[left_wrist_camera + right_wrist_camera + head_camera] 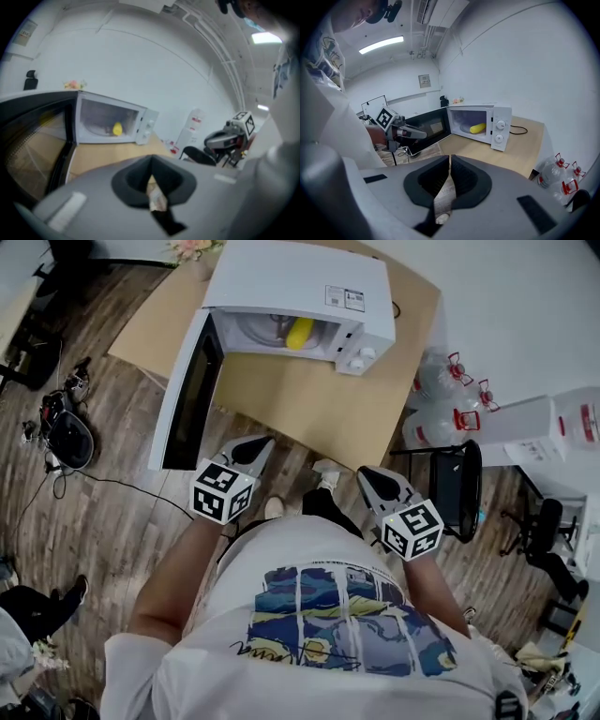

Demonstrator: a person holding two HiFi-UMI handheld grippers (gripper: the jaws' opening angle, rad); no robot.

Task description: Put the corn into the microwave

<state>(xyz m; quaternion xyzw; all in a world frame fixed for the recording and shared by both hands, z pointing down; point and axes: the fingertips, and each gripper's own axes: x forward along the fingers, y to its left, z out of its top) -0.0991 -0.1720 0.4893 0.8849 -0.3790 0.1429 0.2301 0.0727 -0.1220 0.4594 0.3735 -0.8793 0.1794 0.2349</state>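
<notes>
left gripper (255, 448): jaws pinched shut, nothing in them, tucked close to the body
right gripper (372, 478): same deal, tips together, empty
door (190, 390): hanging wide open. I'd nudge its outer edge with the closed left tips, slowly, so the microwave (291, 277) doesn't skid on the table (309, 404)
corn (300, 333): already lying inside the microwave, so I reckon it's basically done

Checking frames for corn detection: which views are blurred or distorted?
Head view: sharp, corn clear inside the microwave. Left gripper view: soft, smeared all over, strong fisheye, dark corners; corn a yellow blob. Right gripper view: crisper, same fisheye bend, ceiling light blown out.
</notes>
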